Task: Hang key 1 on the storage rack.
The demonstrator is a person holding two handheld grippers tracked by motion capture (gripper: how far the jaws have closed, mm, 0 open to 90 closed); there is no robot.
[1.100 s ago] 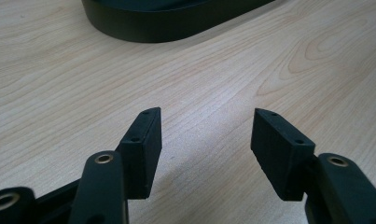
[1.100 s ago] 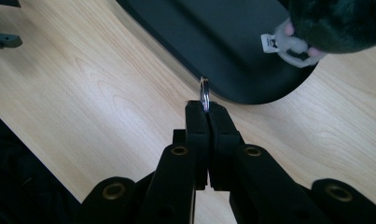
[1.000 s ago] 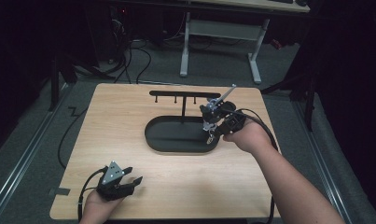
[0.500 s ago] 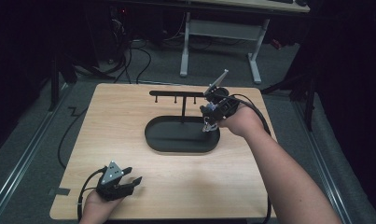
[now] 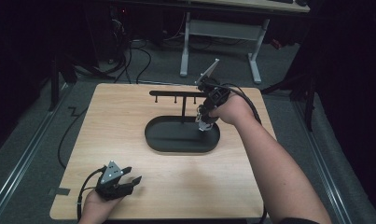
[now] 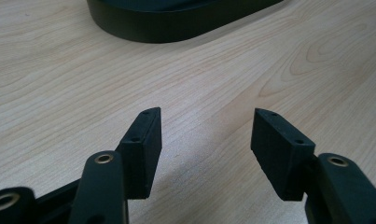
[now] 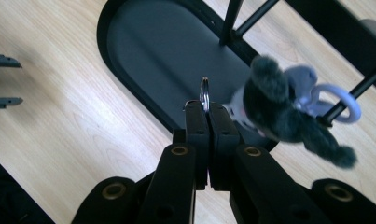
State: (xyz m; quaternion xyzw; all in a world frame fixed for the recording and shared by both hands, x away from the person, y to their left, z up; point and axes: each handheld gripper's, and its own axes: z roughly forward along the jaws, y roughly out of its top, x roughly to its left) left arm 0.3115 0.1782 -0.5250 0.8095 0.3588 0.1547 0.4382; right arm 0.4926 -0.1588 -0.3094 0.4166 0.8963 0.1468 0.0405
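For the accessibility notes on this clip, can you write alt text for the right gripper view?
The right gripper has its black jaws shut on a metal key ring, from which a fuzzy grey keychain toy hangs over a black oval tray. The tray's thin black rack posts rise behind it, on a light wooden table.

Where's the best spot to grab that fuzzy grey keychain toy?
Probably by its metal ring, from above. The ring is thin and stands edge-on, so flat pads can clamp it, as the right gripper does now, while the plush toy dangles free over the black tray.
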